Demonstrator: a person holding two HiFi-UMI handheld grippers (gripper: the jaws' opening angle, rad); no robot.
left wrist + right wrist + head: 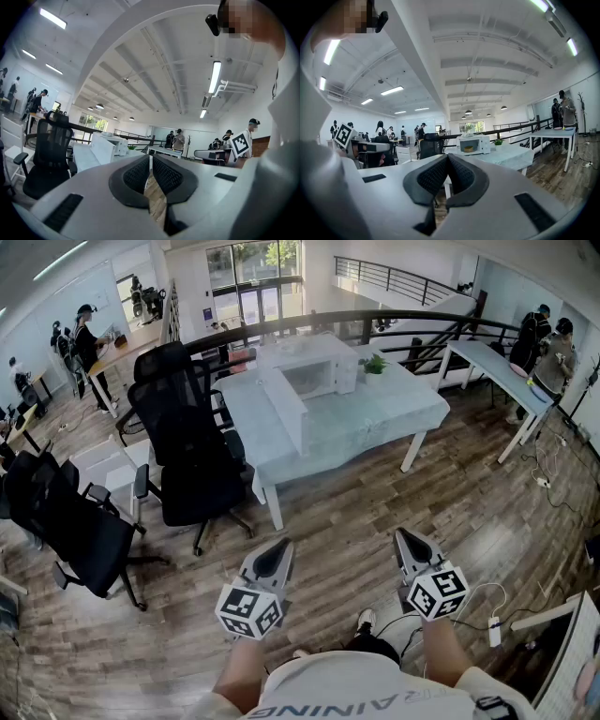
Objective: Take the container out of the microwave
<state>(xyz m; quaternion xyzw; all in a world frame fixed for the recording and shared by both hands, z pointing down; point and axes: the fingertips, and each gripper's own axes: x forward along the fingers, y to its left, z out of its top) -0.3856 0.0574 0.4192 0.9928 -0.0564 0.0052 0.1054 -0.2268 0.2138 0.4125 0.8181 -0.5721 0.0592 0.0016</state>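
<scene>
Though barely begun by the look of it, entered thus. Progress: done, door (289, 413) of microwave (323, 371) already swung open; left, as judged, the approach to the table (375, 418), the reach inside, the grasp and the lift out. Listed by size: floor (375, 512), brown wood-look planks, matt, long and narrow; table, rectangular, draped in pale, faintly mottled cloth, on slanted white legs, well apart from both tongs; chairs (187, 456), black, mesh backs, padded seats, star bases on castors, at table's left side; microwave, white box with smooth casing, on table's far half, cavity facing forward; left gripper (274, 559), smooth grey plastic shell tapering to a point, dark dimpled pads (134, 177), jaws pressed together at the tips with nothing between, marker cube (249, 607) of black-and-white squares at rear; right gripper (412, 551), same make, jaws likewise closed on nothing, held low beside the left and pointed toward table; plant (373, 364), small, green, leafy, just beside microwave on its right; container (468, 149), small, yellowish, bowl-like, inside microwave cavity, visible only in right gripper view, material too small to tell.
</scene>
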